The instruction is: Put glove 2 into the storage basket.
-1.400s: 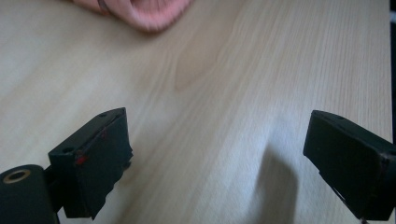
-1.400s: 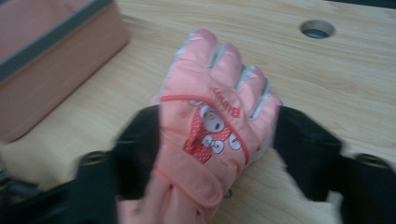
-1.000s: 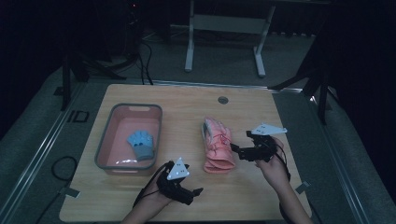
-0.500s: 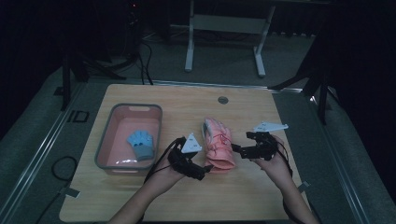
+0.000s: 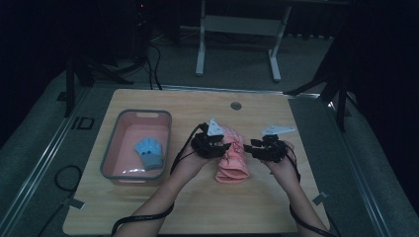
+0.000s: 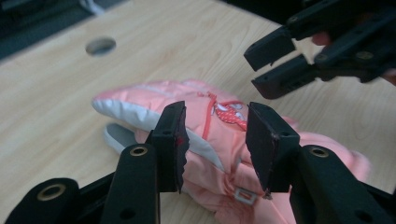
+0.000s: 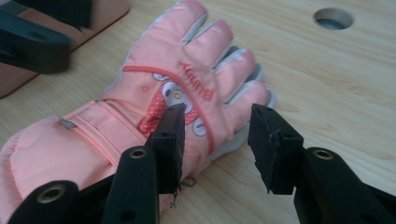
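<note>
A pink padded glove (image 5: 232, 163) with a cartoon patch lies flat on the wooden table (image 5: 197, 207), fingers pointing away from me. My left gripper (image 5: 226, 147) reaches it from the left. Its jaws have just been closing and stand astride the middle of the glove (image 6: 210, 121), with a gap still showing at each pad. My right gripper (image 5: 247, 147) comes in from the right, also just closing. One jaw is over the glove (image 7: 177, 88) near the patch, the other over bare wood beside its edge. A blue glove (image 5: 149, 152) lies in the pink basin (image 5: 109, 148).
The basin stands on the left half of the table. A round cable hole (image 5: 235, 105) sits near the far edge. Cables trail from both grippers over the near edge. Dark floor and a white stand frame (image 5: 237, 24) lie beyond the table.
My left hand has travelled from the near table edge up and right to the pink glove. The right hand has edged left toward it. Both pairs of jaws look narrower now.
</note>
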